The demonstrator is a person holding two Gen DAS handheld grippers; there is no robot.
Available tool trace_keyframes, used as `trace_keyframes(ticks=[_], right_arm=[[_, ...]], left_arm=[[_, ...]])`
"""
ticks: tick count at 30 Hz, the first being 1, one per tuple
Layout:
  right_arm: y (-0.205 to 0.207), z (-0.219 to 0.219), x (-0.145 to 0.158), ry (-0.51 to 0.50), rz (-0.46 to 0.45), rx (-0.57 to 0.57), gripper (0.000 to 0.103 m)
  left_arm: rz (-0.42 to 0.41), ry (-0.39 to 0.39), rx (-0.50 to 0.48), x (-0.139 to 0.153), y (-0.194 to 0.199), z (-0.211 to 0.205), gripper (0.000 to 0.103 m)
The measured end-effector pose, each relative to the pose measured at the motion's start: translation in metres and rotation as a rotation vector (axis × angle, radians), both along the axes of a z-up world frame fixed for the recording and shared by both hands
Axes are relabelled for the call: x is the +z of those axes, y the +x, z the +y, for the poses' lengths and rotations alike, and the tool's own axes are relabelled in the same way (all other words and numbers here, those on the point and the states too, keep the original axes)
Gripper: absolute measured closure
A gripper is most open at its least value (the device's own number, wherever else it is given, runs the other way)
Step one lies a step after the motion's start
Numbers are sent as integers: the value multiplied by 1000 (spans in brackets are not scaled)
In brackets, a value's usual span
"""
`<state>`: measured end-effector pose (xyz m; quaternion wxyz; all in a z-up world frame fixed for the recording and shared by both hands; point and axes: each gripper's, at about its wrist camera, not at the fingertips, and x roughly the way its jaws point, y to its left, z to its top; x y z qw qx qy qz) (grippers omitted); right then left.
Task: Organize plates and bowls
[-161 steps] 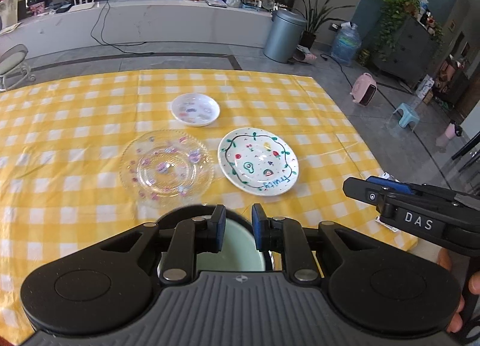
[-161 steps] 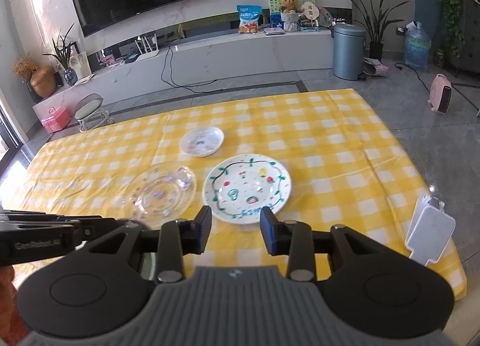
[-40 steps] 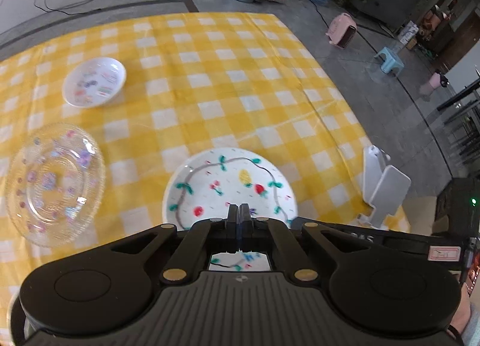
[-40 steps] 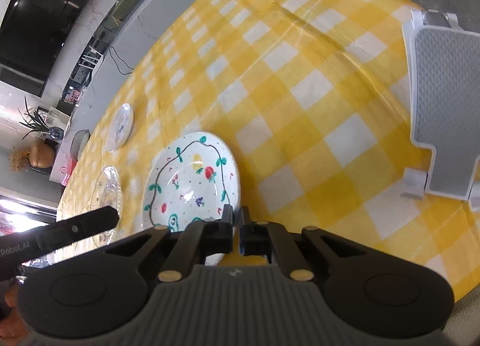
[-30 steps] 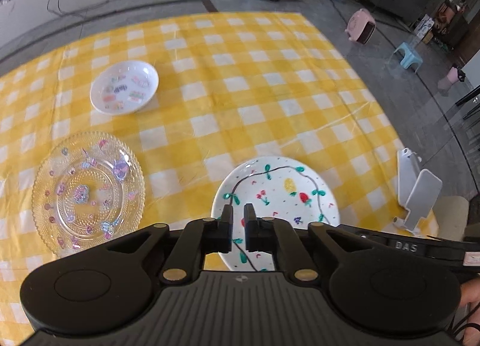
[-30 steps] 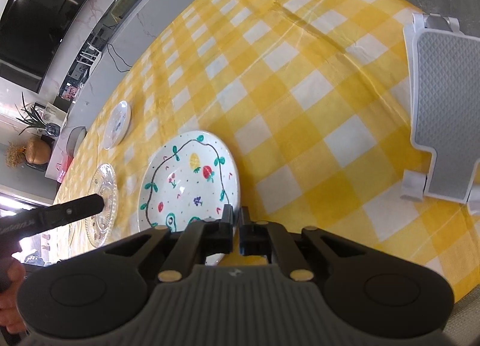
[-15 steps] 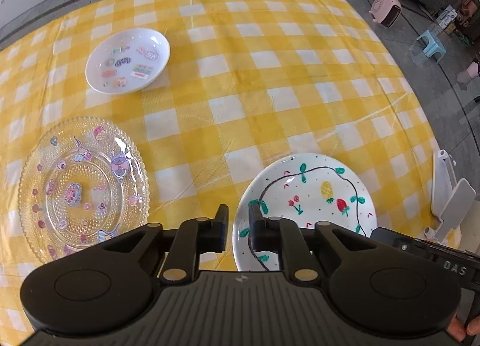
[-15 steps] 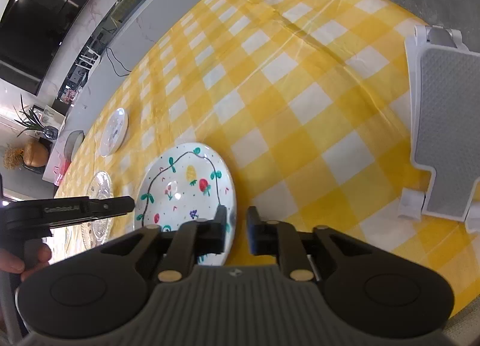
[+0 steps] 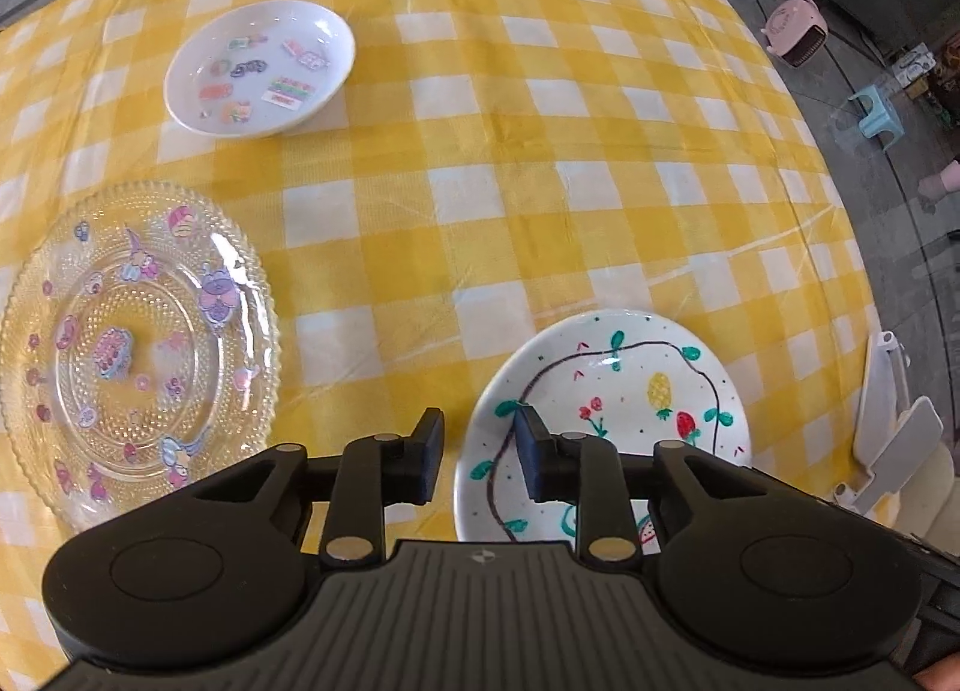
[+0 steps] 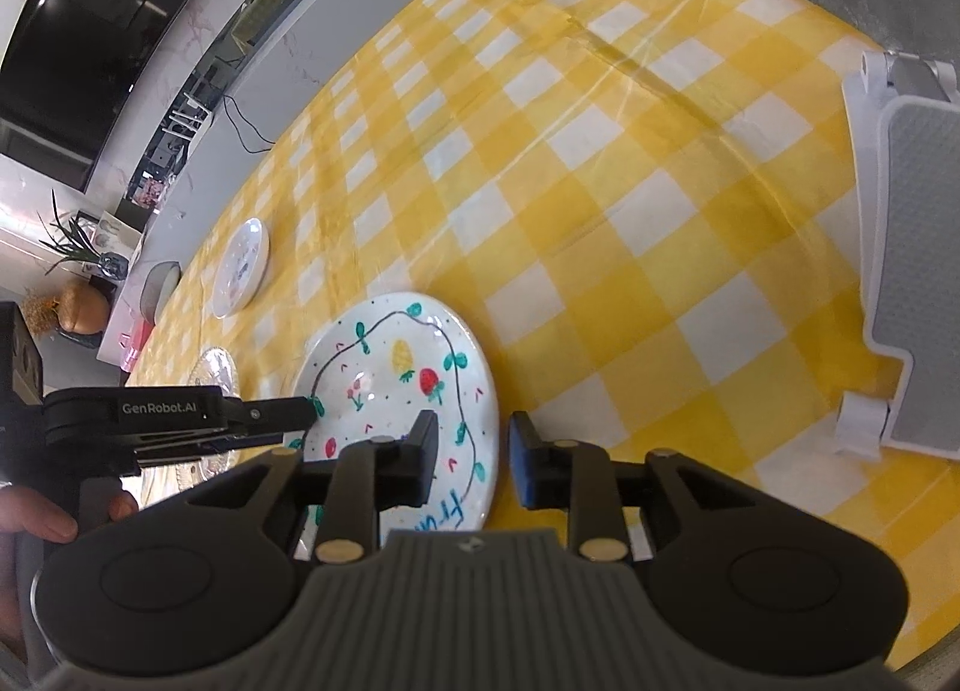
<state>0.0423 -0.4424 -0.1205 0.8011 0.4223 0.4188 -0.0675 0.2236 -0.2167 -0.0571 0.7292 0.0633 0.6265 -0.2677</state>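
The painted plate point(image 9: 624, 391) lay flat on the yellow-checked counter point(image 9: 540, 151), low and right of center in my left view. My left tool point(image 9: 477, 454) had its fingers apart, gripping nothing, straddling the plate's left rim. My right tool point(image 10: 473, 454) was likewise parted and empty, its left finger point(image 10: 426, 445) over the plate's right edge. The glass plate point(image 9: 138, 343) sat at the left edge, the small sticker dish point(image 9: 259, 67) at upper left, and a white stand point(image 10: 900, 283) at far right.
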Motion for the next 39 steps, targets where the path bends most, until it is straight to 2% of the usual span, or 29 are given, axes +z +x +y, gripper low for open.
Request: trace_keyframes(ticks=[1,5,9,13,21,31,39], right_arm=[[0,0,0,2,-1,-2,79],[1,0,-2,15,1,-8,83],[-1,-3,-5,16,16,-26,97],[-4,-5,-4,19,21,-30,97],[-20,-4,2,-11,37,-22,96],[-27,8,14,-111,58,31,95],[-22,21,14,-218,128,93,92]], left_arm=[[5,-8,-3,0,0,0,79],[-4,-7,-8,2,-2,0,80],[5,1,36,5,0,-1,82],[11,7,71,9,-3,1,84],[-20,31,63,24,-29,0,85],[-32,73,16,26,-61,-1,86],[-61,128,-51,18,-76,-8,86]])
